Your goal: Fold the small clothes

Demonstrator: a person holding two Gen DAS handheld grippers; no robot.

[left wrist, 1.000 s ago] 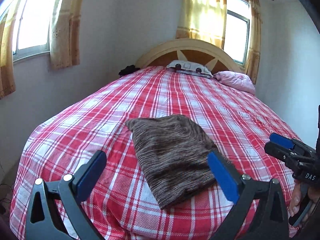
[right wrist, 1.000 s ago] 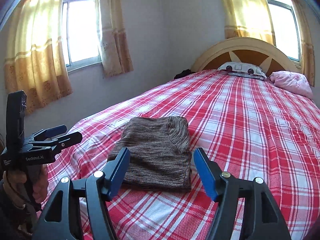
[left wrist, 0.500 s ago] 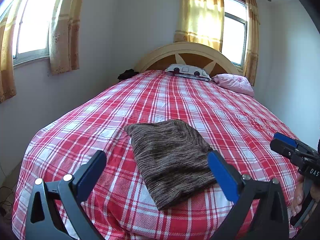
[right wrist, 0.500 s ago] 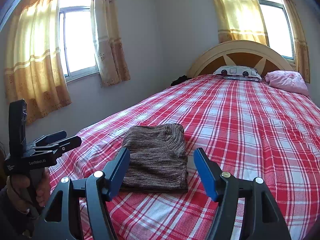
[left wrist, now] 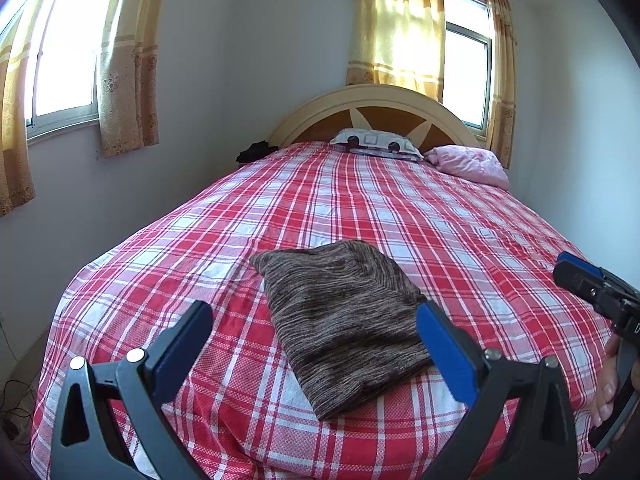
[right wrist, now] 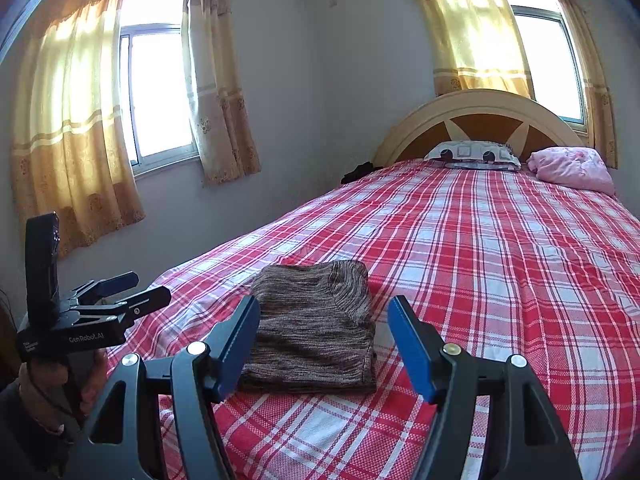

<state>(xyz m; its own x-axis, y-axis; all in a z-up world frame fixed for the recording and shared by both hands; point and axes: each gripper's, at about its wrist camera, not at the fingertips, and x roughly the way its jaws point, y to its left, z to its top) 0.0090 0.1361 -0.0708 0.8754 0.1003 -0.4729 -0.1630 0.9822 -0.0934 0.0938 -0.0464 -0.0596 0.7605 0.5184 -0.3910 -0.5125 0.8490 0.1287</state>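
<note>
Near the foot of the bed [left wrist: 360,200], on its red checked cover, we found a brown knitted garment [left wrist: 340,320] lying flat as a compact rectangle, its edges roughly squared and one layer lapped over another. It lay well apart from the pillows [right wrist: 472,154] at the headboard.

We noted the left tool [left wrist: 316,328] held above the near edge of the bed with its blue pads spread wide and nothing between them; the garment showed past the gap, untouched. We noted the right tool [right wrist: 324,340] likewise parted at a moderate width, empty, and clear of the cloth. Each tool was gripped by a person's hand [right wrist: 60,384] at its handle.

We judged the folding of this piece to be finished or very nearly so, with both tools standing off from it. Whether a further fold was intended we could not tell. If one was, the next move would call for lowering a tool to one short edge, pinching all layers together, and carrying that edge over without dragging the lower layers askew.
</note>
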